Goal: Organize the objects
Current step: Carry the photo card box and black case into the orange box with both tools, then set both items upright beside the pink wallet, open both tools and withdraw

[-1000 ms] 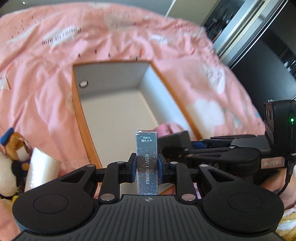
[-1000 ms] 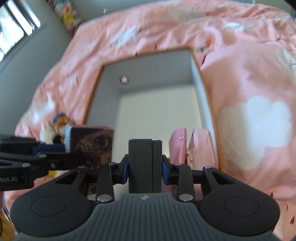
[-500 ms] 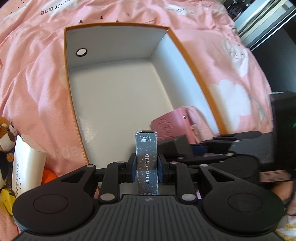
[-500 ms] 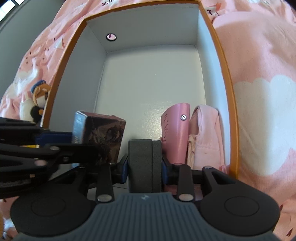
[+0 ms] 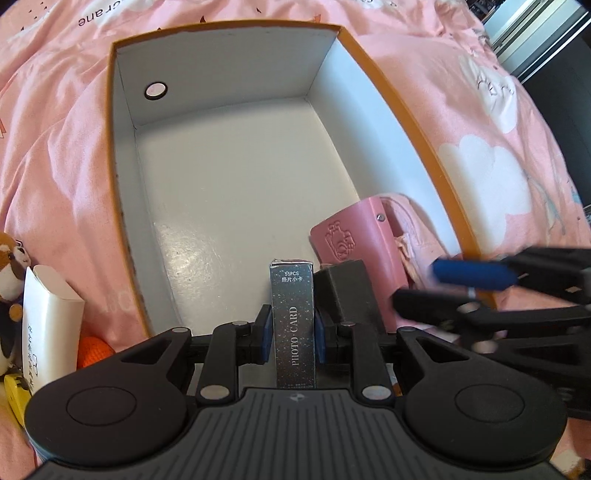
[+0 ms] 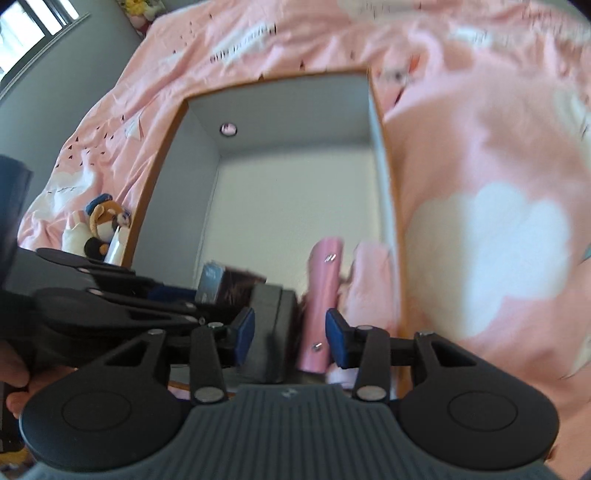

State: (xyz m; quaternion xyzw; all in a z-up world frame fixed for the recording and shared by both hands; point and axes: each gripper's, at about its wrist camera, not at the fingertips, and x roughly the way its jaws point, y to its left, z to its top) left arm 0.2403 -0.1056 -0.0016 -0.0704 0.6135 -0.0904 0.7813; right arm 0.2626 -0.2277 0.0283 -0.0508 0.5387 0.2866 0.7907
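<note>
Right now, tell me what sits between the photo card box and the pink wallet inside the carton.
A dark grey block stands between the photo card box and the pink wallet, against both. The left wrist view shows it best.

Pink cloud-print bedspread (image 5: 480, 122), grey wall (image 6: 55, 77), bright window (image 6: 33, 18), perhaps dark shelving (image 5: 535, 37).

Orange-rimmed white box (image 5: 388, 96), pink cloud-print bedsheet (image 5: 480, 158) — pink wallet (image 5: 351, 236), dark speckled photo-card pack (image 5: 294, 325)

"PHOTO CARD" and "55PCS" on the dark card box (image 5: 294, 325), "crane" upside down on pink bedding (image 5: 55, 122)
</note>
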